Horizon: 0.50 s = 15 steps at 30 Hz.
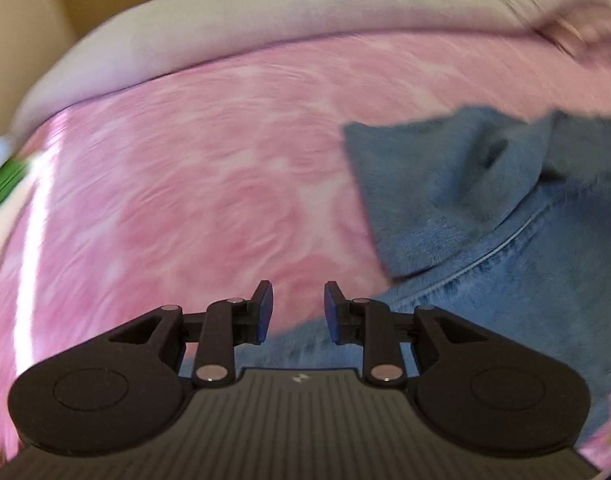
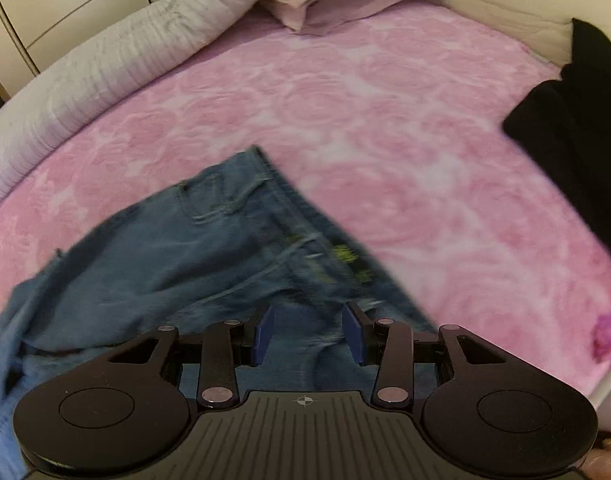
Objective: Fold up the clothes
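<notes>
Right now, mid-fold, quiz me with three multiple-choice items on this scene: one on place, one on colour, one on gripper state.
1. Where do the jeans lie?
A. on the pink blanket
B. on the grey bolster
C. on the pillow

2. What colour is the garment at the right edge of the bed?
A. white
B. black
C. green

3. How are the hand-held grippers?
A. both shut on denim
B. one shut, one open
C. both open

Answers:
1. A, denim spreads across the pink blanket.
2. B, the black garment lies there.
3. C, the left hand-held gripper and right hand-held gripper show gaps, gripping nothing.
</notes>
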### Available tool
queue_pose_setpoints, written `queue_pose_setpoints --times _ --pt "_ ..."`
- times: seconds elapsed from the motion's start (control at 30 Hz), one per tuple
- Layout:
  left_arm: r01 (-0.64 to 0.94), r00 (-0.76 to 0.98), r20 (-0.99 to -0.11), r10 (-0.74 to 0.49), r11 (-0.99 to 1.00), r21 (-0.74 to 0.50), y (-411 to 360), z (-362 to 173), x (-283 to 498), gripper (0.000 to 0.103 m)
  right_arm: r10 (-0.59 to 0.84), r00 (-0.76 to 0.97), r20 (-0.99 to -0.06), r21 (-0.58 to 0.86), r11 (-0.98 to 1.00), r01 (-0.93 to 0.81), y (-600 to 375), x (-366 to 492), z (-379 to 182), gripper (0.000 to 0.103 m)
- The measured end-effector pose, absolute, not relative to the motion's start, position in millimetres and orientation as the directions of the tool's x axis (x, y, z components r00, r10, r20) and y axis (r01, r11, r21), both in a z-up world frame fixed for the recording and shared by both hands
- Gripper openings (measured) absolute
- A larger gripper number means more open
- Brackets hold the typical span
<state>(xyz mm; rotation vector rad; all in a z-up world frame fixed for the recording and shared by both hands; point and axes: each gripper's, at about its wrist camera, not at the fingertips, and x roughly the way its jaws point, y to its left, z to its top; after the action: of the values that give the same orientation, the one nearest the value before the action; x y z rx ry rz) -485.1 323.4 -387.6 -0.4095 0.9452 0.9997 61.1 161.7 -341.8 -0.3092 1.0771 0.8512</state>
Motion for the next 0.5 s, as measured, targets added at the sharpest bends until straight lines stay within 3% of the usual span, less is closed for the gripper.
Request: queue_pose_setpoints --times 0.2,0.33,0.43,0.47,0.5 --pt "-0.657 0.351 -0.872 0.342 0.753 0.031 352.5 -427.2 -457.8 0.021 0.401 0.208 -0.892 0.158 0.709 -0.688 175.4 22.6 -355.9 0.042" --pt "-0.640 0.371 -0.852 0.371 0.766 0.055 346.4 -433.9 -455.6 0.024 0.388 0.199 -0.900 0.197 0.769 -0.609 176.1 2.2 -362.3 0.042" --pt "-0.715 0.466 -0.823 0.326 0.687 -0.132 365.8 -438.8 -460.0 0.024 0.377 0.196 -0.905 0.207 0.795 -0.571 179.7 -10.3 -367.9 0.042" --pt "-0.729 0.500 -0.808 0.312 0.655 -0.198 372.7 -440.5 -461.4 0.019 0.375 0.198 -0.905 0.207 0.798 -0.566 181.4 -14.2 -368.6 0.042" --pt "-0.740 0.530 -0.791 0.306 0.622 -0.256 378.8 -441.4 -463.0 0.007 0.374 0.201 -0.905 0.206 0.801 -0.562 182.8 -17.8 -369.1 0.042"
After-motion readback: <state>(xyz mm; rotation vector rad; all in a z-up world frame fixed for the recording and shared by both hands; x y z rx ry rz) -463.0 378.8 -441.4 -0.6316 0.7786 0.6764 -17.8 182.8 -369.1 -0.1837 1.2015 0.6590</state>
